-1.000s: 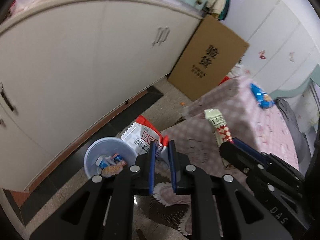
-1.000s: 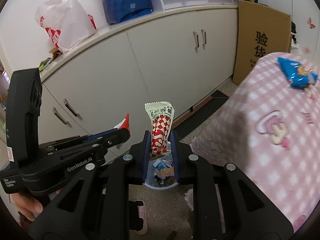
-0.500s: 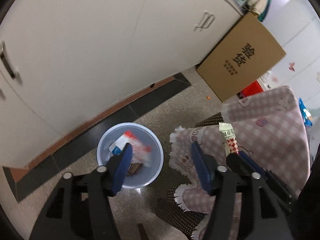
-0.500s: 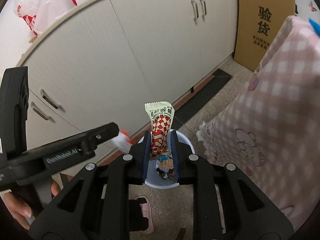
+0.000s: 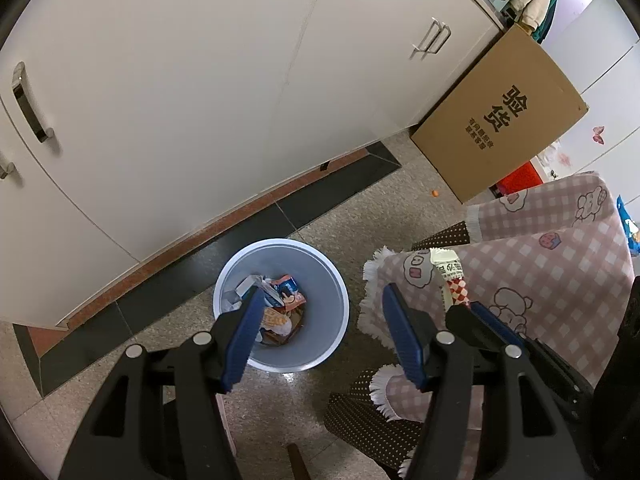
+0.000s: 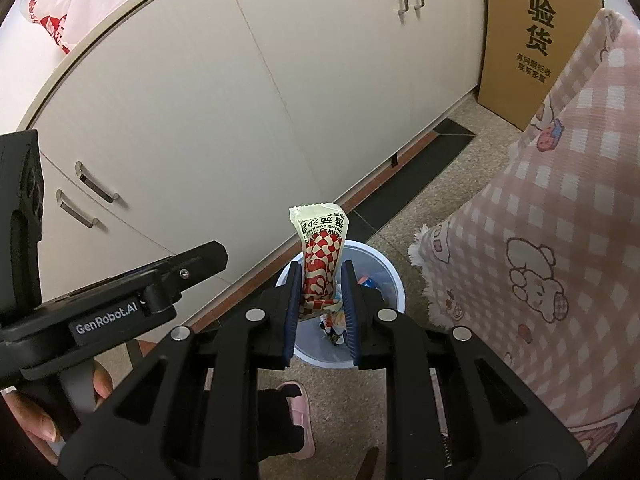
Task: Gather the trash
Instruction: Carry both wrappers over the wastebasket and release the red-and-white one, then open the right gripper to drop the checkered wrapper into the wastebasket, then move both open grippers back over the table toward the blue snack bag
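A pale blue bin (image 5: 328, 304) stands on the floor by the cabinets, with several wrappers (image 5: 280, 304) inside. My left gripper (image 5: 322, 300) is open and empty above the bin. My right gripper (image 6: 320, 276) is shut on a red-and-white checked snack wrapper (image 6: 322, 256) and holds it upright above the bin (image 6: 390, 276). The same wrapper (image 5: 452, 284) and right gripper show at the right of the left wrist view. A blue snack bag (image 5: 630, 228) lies on the pink checked cloth.
White cabinets (image 5: 240, 80) run along the back. A cardboard box (image 5: 500, 120) leans at the right. A table under a pink checked cloth (image 6: 560, 240) stands right of the bin. A pink slipper (image 6: 300, 412) lies on the floor below. A white plastic bag (image 6: 88, 4) sits on the counter.
My left gripper opened and dropped a red-and-white snack bag into the bin. Both grippers moved over the bin. The right gripper kept its hold on the checked wrapper.
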Action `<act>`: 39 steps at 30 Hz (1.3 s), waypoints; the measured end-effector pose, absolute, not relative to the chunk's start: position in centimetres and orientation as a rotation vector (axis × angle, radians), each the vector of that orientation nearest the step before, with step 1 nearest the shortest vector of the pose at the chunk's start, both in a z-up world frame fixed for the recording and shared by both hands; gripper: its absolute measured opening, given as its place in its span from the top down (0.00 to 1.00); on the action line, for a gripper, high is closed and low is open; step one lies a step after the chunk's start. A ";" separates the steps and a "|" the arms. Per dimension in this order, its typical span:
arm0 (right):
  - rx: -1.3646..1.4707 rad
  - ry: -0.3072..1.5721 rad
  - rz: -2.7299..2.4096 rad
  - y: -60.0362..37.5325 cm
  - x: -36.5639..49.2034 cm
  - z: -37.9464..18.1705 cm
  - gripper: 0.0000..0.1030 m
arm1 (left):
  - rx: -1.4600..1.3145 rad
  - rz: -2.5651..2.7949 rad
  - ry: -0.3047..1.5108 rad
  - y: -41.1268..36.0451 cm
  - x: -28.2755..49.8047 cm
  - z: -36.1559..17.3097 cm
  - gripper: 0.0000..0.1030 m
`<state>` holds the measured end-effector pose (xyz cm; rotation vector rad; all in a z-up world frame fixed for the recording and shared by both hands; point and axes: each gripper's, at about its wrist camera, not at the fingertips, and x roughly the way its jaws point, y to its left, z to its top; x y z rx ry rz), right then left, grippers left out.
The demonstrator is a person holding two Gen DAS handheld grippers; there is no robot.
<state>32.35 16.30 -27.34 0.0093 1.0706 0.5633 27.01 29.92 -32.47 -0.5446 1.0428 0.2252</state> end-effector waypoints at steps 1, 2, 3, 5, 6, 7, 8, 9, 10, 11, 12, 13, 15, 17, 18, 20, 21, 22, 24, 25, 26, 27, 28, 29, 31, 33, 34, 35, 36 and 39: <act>0.008 1.070 0.564 16.3 32.4 -27.4 0.80 | -0.543 0.228 1.042 30.0 27.0 -32.4 0.41; 0.008 1.070 0.564 16.3 32.4 -27.4 0.80 | -0.542 0.230 1.041 30.0 26.9 -32.4 0.41; 0.008 1.071 0.563 16.3 32.4 -27.4 0.80 | -0.544 0.231 1.041 30.1 26.9 -32.4 0.41; 0.008 1.072 0.563 16.4 32.4 -27.5 0.80 | -0.546 0.237 1.040 30.3 26.7 -32.3 0.40; 0.009 1.073 0.563 16.4 32.4 -27.5 0.80 | -0.545 0.241 1.040 30.4 26.6 -32.3 0.40; 0.010 1.073 0.562 16.6 32.4 -27.5 0.80 | -0.544 0.246 1.039 30.5 26.5 -32.3 0.39; 0.012 1.073 0.562 16.7 32.4 -27.5 0.80 | -0.544 0.252 1.037 30.7 26.4 -32.3 0.39; 0.013 1.074 0.562 16.7 32.4 -27.6 0.80 | -0.544 0.257 1.036 30.8 26.4 -32.3 0.39; 0.015 1.073 0.562 16.8 32.4 -27.6 0.80 | -0.545 0.261 1.035 30.8 26.4 -32.4 0.39; 0.017 1.073 0.563 16.9 32.4 -27.6 0.80 | -0.544 0.266 1.034 30.9 26.3 -32.3 0.39; 0.018 1.073 0.563 17.1 32.4 -27.6 0.80 | -0.543 0.271 1.032 31.0 26.2 -32.3 0.38; 0.019 1.073 0.564 17.1 32.3 -27.6 0.80 | -0.540 0.275 1.030 31.0 26.2 -32.3 0.38; 0.023 1.070 0.568 17.3 32.4 -27.6 0.80 | -0.533 0.286 1.026 31.2 26.0 -32.2 0.38; 0.028 1.069 0.572 17.5 32.4 -27.7 0.80 | -0.531 0.297 1.020 31.4 25.8 -32.1 0.37; 0.031 1.067 0.573 17.5 32.4 -27.7 0.80 | -0.530 0.307 1.017 31.6 25.7 -32.1 0.37; 0.036 1.065 0.575 17.6 32.5 -27.8 0.80 | -0.535 0.332 1.004 32.0 25.4 -31.9 0.36; 0.041 1.064 0.576 17.6 32.6 -27.8 0.80 | -0.539 0.350 0.995 32.3 25.2 -31.8 0.36; 0.045 1.064 0.575 17.7 32.6 -27.8 0.80 | -0.544 0.365 0.987 32.5 25.0 -31.7 0.36; 0.056 1.058 0.581 17.8 32.7 -27.9 0.80 | -0.557 0.383 0.976 33.1 24.7 -31.5 0.36; 0.063 1.050 0.587 18.0 32.7 -27.9 0.79 | -0.560 0.386 0.973 33.2 24.7 -31.5 0.36; 0.072 1.044 0.590 18.1 32.7 -27.8 0.78 | -0.564 0.393 0.969 33.4 24.6 -31.4 0.36; 0.081 1.039 0.589 18.2 32.8 -27.9 0.78 | -0.566 0.397 0.967 33.5 24.5 -31.3 0.36; 0.088 1.038 0.593 18.3 32.8 -27.9 0.74 | -0.569 0.401 0.961 33.6 24.4 -31.2 0.36; 0.102 1.037 0.597 18.4 33.0 -28.0 0.70 | -0.571 0.408 0.957 33.7 24.4 -31.1 0.36; 0.105 1.030 0.583 18.4 33.1 -28.0 0.48 | -0.569 0.411 0.954 33.7 24.3 -31.0 0.36; 0.095 1.022 0.581 18.4 33.0 -27.9 0.48 | -0.568 0.411 0.956 33.5 24.2 -30.9 0.36; 0.093 1.024 0.587 18.4 32.9 -27.8 0.48 | -0.567 0.409 0.954 33.5 24.2 -30.8 0.36; 0.091 1.023 0.586 18.3 32.8 -27.6 0.48 | -0.565 0.406 0.954 33.4 24.1 -30.7 0.36; 0.088 1.018 0.584 18.2 32.8 -27.4 0.48 | -0.564 0.404 0.954 33.3 24.1 -30.6 0.36; 0.078 0.996 0.573 17.5 32.4 -26.3 0.48 | -0.563 0.388 0.943 32.7 24.0 -29.9 0.36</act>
